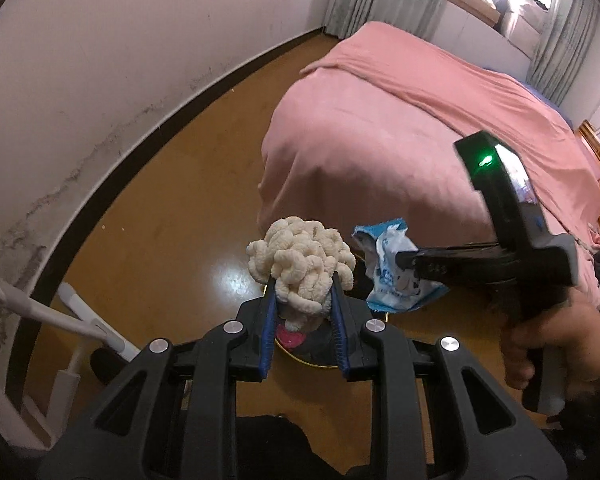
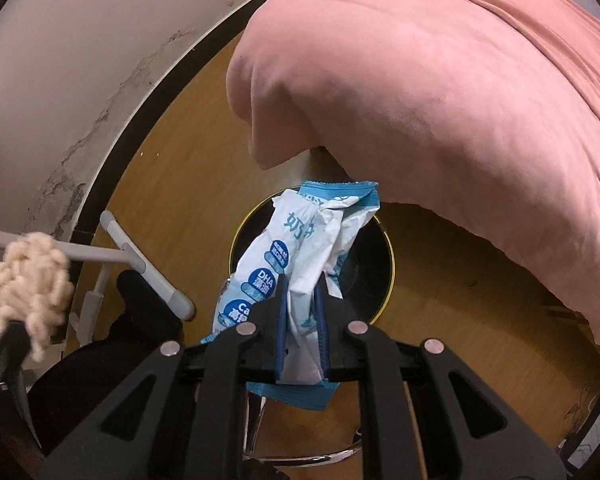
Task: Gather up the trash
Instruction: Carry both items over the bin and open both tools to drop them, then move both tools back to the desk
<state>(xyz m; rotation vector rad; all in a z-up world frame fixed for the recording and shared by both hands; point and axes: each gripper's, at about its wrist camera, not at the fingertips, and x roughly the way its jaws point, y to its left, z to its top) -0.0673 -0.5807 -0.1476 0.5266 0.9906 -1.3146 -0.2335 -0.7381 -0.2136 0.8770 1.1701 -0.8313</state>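
So your left gripper (image 1: 303, 300) is pinching that cream fuzzy clump (image 1: 300, 266) between its blue pads, and your right gripper (image 2: 303, 312) is clamped on the crumpled blue-and-white wrapper (image 2: 296, 264). Both point down, with the black gold-rimmed bin (image 2: 380, 280) right below the right one's fingertips, wrapper hanging over its opening. From the left gripper, the wrapper sits just to the right of the clump, pink bed cover (image 1: 400, 120) beyond both.

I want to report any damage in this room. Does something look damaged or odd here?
Yes. The white wall has dark, flaky stains above the black baseboard, as if from damp. The brown floor shows no spill.
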